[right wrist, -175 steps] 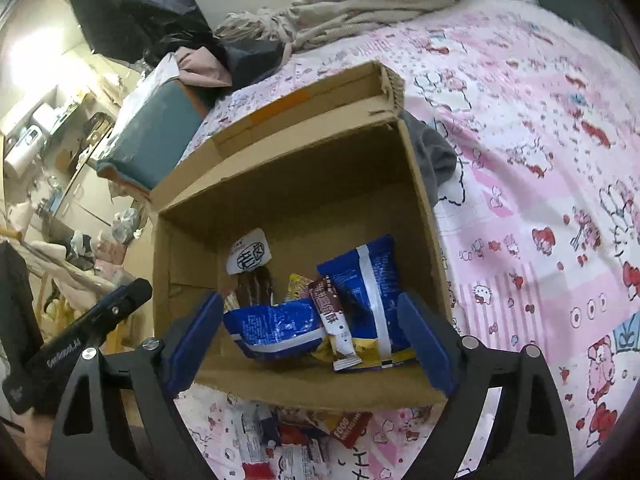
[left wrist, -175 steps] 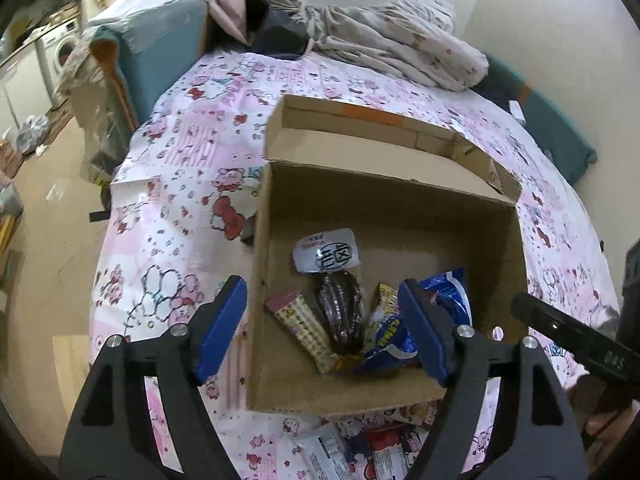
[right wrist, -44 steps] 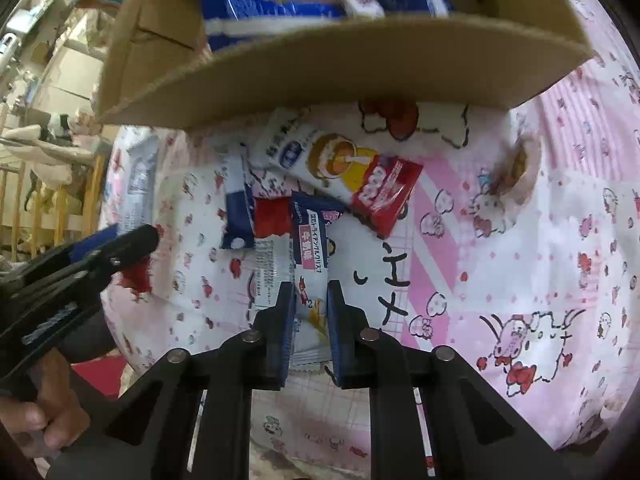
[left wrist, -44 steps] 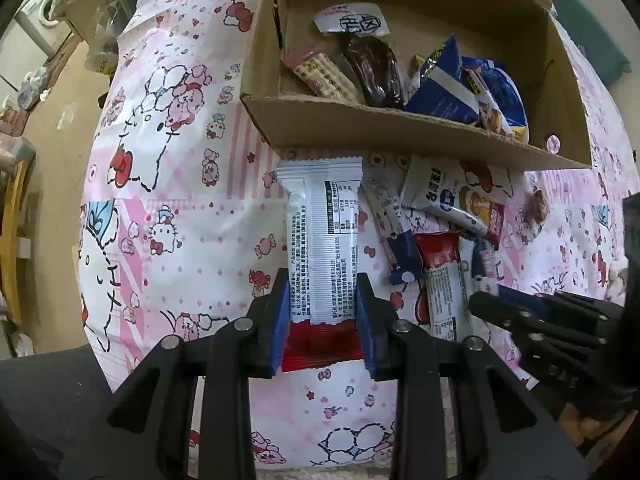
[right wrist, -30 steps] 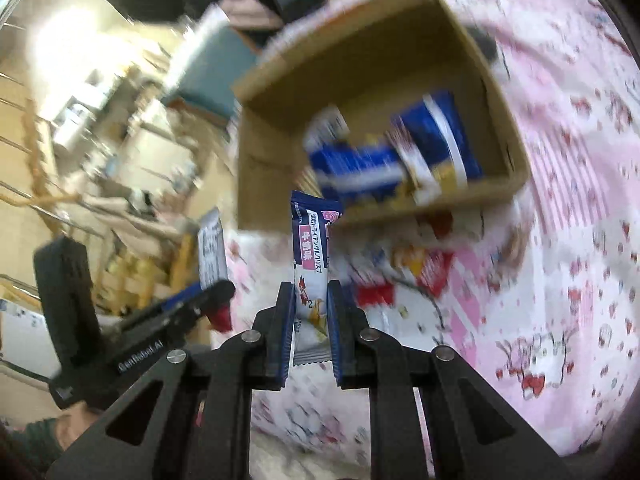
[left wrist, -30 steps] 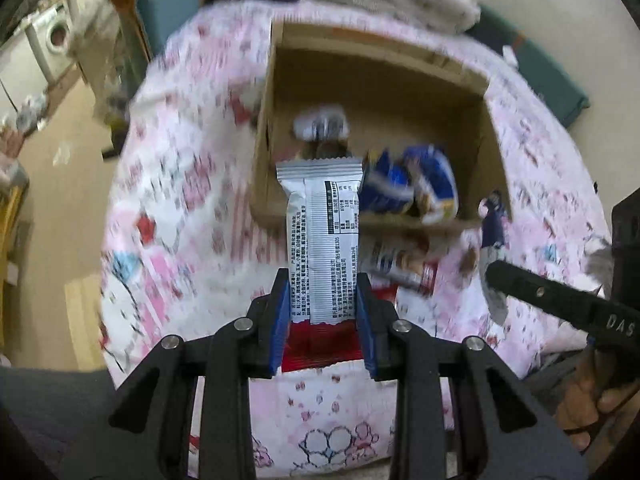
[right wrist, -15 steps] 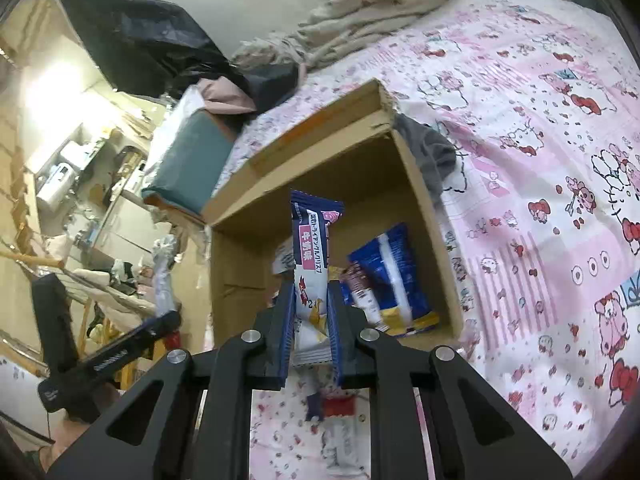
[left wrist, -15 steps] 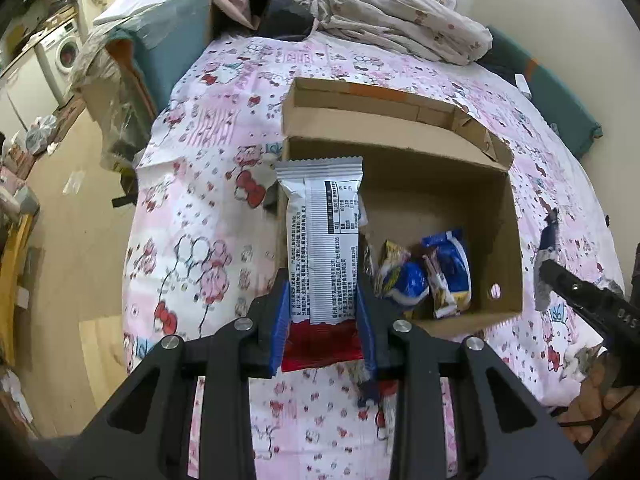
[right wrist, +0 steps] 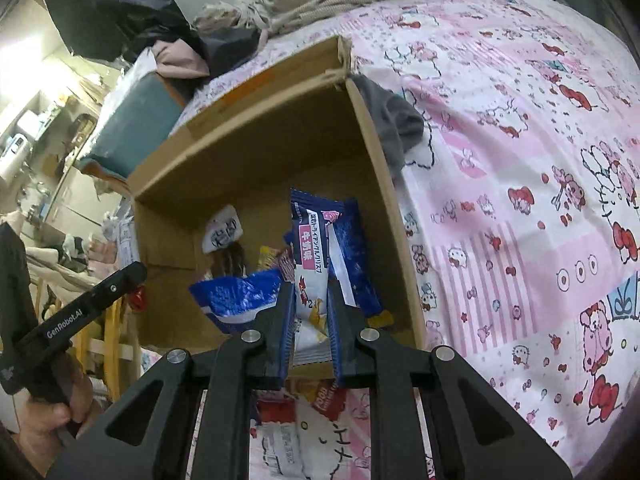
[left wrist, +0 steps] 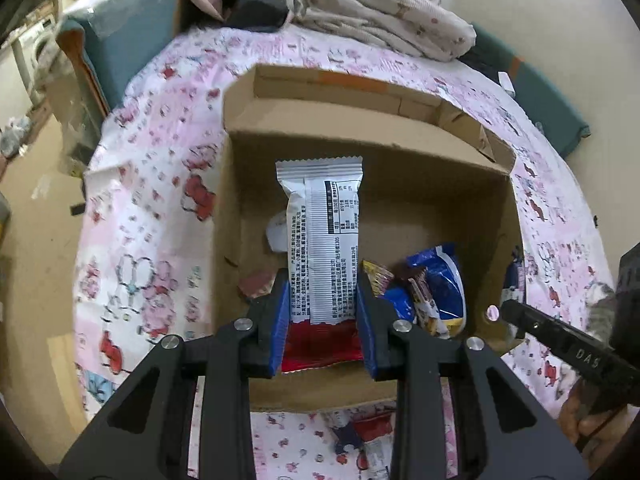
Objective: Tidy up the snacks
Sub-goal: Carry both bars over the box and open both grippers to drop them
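Our left gripper (left wrist: 322, 316) clamps white-and-red snack bar wrapper (left wrist: 322, 240) over open brown cardboard box (left wrist: 360, 148); our right gripper (right wrist: 311, 328) pinches navy-and-white snack packet (right wrist: 314, 256) above same box.

One cardboard box (left wrist: 424, 152); two claws; two held snack packets; several loose packets, count unclear.

Angling both down, left gripper (left wrist: 322, 312) and right gripper (right wrist: 311, 322) each clamping a wrapper, jaws pinched narrow

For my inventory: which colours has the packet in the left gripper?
The packet is silver-white with a red end, clearest in the left wrist view.
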Demonstrator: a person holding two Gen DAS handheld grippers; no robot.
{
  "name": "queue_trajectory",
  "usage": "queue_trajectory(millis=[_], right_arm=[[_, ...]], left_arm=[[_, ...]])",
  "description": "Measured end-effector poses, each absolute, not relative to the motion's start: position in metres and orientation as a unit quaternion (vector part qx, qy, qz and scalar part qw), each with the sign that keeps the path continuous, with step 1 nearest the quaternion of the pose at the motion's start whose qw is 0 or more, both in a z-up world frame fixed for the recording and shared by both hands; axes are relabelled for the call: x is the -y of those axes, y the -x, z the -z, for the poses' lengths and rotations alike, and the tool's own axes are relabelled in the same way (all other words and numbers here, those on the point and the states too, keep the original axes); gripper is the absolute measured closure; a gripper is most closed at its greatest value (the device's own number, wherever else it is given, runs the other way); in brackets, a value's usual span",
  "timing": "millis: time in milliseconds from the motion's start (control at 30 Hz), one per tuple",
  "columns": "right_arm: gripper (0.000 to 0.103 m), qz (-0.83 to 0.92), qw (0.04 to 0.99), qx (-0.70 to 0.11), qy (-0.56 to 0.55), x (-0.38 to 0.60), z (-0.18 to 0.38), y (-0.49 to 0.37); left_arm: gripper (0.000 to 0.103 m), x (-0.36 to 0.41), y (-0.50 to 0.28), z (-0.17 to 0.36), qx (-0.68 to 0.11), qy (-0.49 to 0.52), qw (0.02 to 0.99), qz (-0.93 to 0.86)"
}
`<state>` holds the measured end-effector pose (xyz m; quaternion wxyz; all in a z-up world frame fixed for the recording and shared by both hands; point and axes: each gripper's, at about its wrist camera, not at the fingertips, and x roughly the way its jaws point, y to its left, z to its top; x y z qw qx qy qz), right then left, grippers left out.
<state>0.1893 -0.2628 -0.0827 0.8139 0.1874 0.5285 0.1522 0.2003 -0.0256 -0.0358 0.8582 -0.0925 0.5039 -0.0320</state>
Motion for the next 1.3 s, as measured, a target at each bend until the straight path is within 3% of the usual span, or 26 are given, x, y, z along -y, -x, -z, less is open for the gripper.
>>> queue_trajectory(millis=[533,700,767,833,900,1300], right_arm=[[0.083,-0.166,0.799,-0.543,-0.198,0.256,0.088,-0.188],[0.082,-0.174,0.797,-0.540,-0.208,0.257,0.087,-0.189],[0.081,-0.175,0.797,-0.538,-0.213,0.258,0.085,-0.189],[0.066,-0.173,0.793,-0.540,-0.223,0.260,0.085,-0.190],[0.025,-0.167,0.798,-0.533,-0.229,0.262,0.083,-0.188],[0.022,-0.177,0.810,-0.514,-0.220,0.255,0.067,-0.183]], left_arm=[[0.074,0.034,-0.199,0.044,-0.504,0.063,0.861,0.027],[0.049,0.034,-0.198,0.043,-0.504,0.063,0.861,0.021],[0.031,0.034,-0.197,0.041,-0.503,0.067,0.862,0.022],[0.029,0.034,-0.194,0.038,-0.493,0.064,0.868,0.017],[0.029,0.034,-0.193,0.036,-0.487,0.058,0.871,0.016],[0.029,0.024,-0.189,0.033,-0.489,0.091,0.867,0.022]])
